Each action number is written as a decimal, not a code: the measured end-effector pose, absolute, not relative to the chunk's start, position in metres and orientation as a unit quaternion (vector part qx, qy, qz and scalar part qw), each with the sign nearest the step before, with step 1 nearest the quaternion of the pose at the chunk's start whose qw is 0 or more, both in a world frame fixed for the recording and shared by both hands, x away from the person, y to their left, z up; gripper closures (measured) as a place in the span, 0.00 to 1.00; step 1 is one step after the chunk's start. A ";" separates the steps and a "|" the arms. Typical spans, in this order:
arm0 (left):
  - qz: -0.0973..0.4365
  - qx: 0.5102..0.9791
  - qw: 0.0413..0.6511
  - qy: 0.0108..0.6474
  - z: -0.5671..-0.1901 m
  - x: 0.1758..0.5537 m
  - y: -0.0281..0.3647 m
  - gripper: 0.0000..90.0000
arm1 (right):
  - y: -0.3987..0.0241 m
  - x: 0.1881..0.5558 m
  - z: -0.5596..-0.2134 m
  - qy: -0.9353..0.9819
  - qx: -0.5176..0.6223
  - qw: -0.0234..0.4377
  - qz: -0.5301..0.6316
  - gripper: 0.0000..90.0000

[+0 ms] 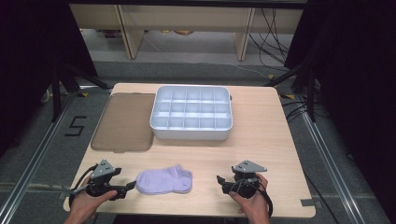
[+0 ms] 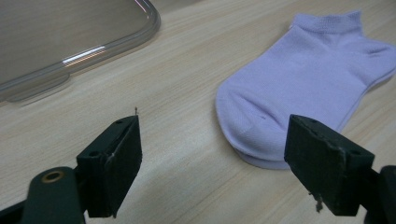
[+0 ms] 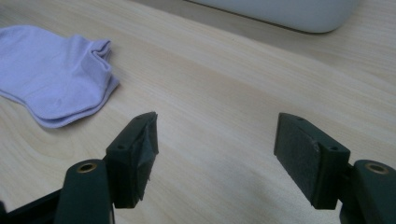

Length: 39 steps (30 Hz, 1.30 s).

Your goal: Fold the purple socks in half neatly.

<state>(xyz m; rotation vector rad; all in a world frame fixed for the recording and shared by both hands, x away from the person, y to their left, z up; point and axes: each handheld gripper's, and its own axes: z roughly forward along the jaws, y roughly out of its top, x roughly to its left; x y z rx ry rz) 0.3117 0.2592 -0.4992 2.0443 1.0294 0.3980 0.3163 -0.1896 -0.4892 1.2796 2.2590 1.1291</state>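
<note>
The left gripper [image 1: 130,186] is held low over the near left part of the surface [image 1: 261,140] by the left hand [image 1: 84,203], which comes in from the bottom edge of the high view; the gripper is pointed sideways, toward the sock [image 1: 165,180], and it is kept about level. The jaws are spread wide; nothing is held between them, and bare wood is seen in the gap in the left gripper view. The toe end of the sock [image 2: 299,88] is seen just in front of the right-hand jaw in that view; whether it is touched by the jaw cannot be told.

The right gripper [image 1: 220,183] is held by the right hand [image 1: 252,200] at the near right part of the surface; it is also pointed sideways, toward the sock, so the two grippers are turned to each other with the sock between them. Its jaws are also spread wide and nothing is gripped; in the right gripper view the sock [image 3: 51,74] is seen well apart from them, at the upper left.

The sock is light purple; it is laid flat on the near middle of the surface. Behind it a white box [image 1: 191,113] with many compartments is placed; just beside the box, at the left, a brown clear lid [image 1: 123,122] is laid flat.
</note>
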 end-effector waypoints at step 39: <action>0.154 0.804 0.402 0.411 -0.499 0.311 0.258 0.22 | -0.047 0.337 -0.489 0.884 0.253 0.116 0.375 1.00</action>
